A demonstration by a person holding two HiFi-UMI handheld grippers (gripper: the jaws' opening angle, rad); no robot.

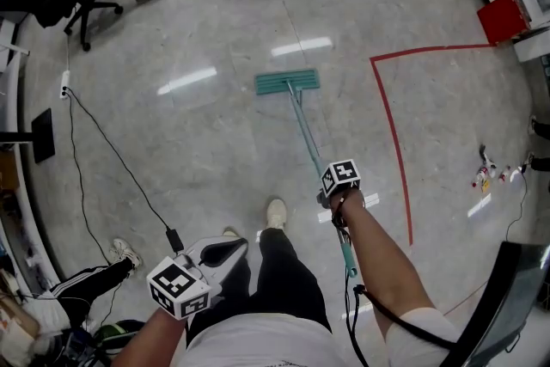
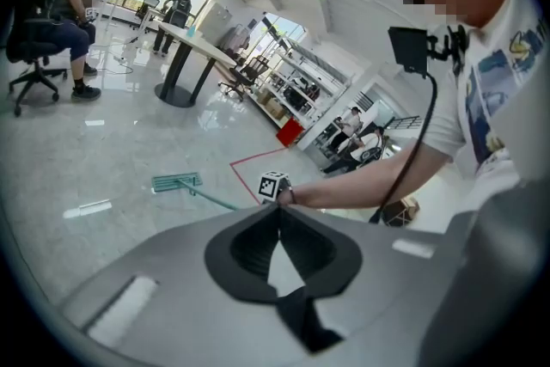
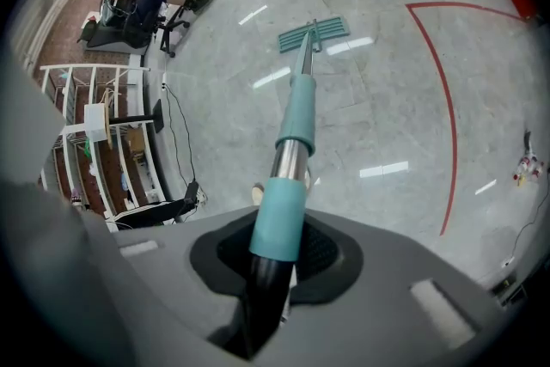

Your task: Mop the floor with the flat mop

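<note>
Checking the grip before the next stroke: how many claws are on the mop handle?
1. The right claw is shut on the mop handle, on its upper part. The left claw is shut on nothing, off the handle.

You hold 2 hand-held grippers: left (image 2: 279, 241), right (image 3: 277, 245). Flat mop (image 1: 289, 82): 1. Red tape line (image 1: 391, 125): 1. Red box (image 1: 503, 17): 1. Power strip (image 1: 64, 83): 1, w/ 1 black cable (image 1: 120, 159). Small bits (image 1: 483, 172) by right edge: qty unclear.

A green mop head (image 1: 287, 82) is lying flat on the shiny grey floor (image 1: 215, 142), between a red line (image 1: 392, 129) and a black cable (image 1: 112, 152).
</note>
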